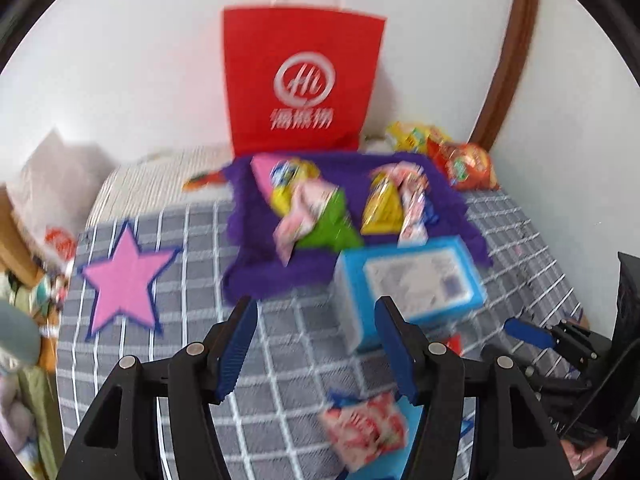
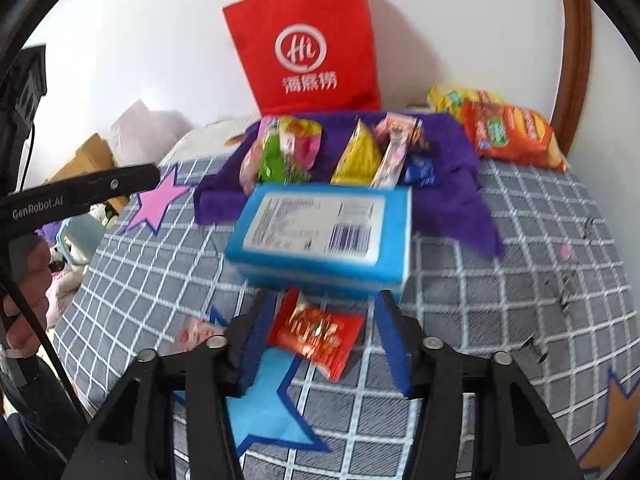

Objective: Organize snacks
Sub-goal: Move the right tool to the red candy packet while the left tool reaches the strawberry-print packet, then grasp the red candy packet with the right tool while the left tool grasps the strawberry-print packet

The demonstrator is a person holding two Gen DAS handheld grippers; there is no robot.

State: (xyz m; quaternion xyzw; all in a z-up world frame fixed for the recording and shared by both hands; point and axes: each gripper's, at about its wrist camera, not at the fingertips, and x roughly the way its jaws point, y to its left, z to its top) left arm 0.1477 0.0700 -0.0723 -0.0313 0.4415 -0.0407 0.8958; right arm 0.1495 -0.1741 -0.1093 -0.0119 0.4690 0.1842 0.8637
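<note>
A red snack packet lies on the grey checked cover, between the fingers of my right gripper. The left pad touches its edge, the right pad stands clear, so the gripper is open. Just beyond it sits a blue box with a white barcode label. My left gripper is open with nothing between its fingers. Below it lies a pink-and-white packet, partly on a blue star patch. The blue box is just ahead to the right. Several snack packets rest on a purple cloth.
A red paper bag stands against the white wall behind the cloth. Orange and yellow chip bags lie at the back right. A pink star patch is on the left. A hand holds the left gripper's handle.
</note>
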